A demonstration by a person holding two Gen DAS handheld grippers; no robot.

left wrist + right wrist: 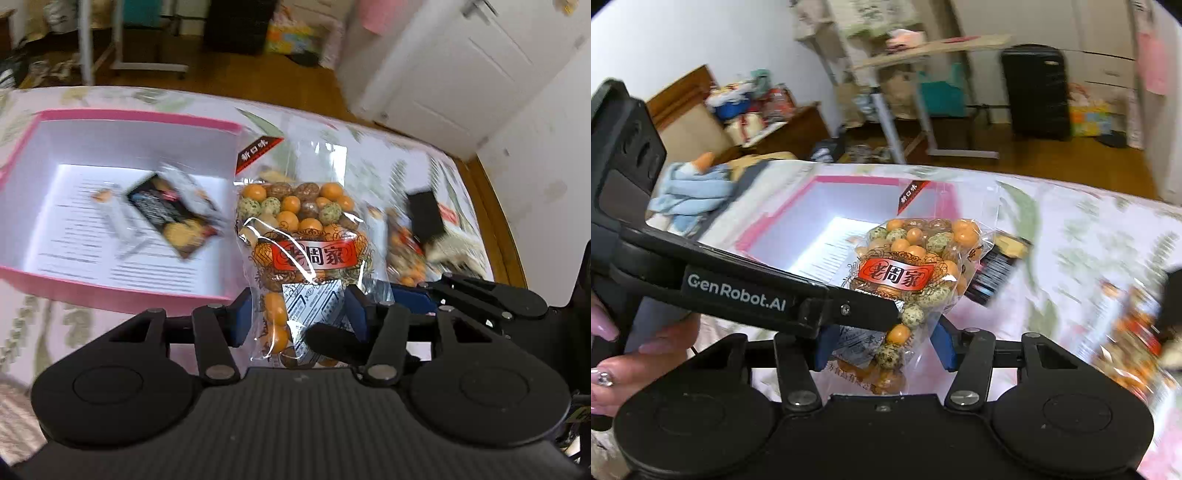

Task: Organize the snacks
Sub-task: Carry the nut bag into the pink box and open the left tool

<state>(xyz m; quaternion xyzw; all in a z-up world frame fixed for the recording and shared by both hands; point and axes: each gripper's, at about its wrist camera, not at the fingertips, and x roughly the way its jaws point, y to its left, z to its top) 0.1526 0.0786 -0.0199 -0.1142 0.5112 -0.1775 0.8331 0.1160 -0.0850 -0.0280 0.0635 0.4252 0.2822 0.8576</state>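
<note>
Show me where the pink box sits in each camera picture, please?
Left wrist view: pink box fills the left side, a dark snack packet inside.
Right wrist view: the box is at centre, partly behind the clear bag of coated nuts.
Shared landmark: the black suitcase standing on the floor behind.

1. I see a clear nut bag (299, 236) with orange, green and brown coated nuts and a red label, held upright above the bed.
2. The pink box (140, 118) lies open, white inside.
3. A dark cracker packet (173, 214) lies tilted in it.
4. More snack packets (424, 236) lie blurred on the bed beside.
</note>
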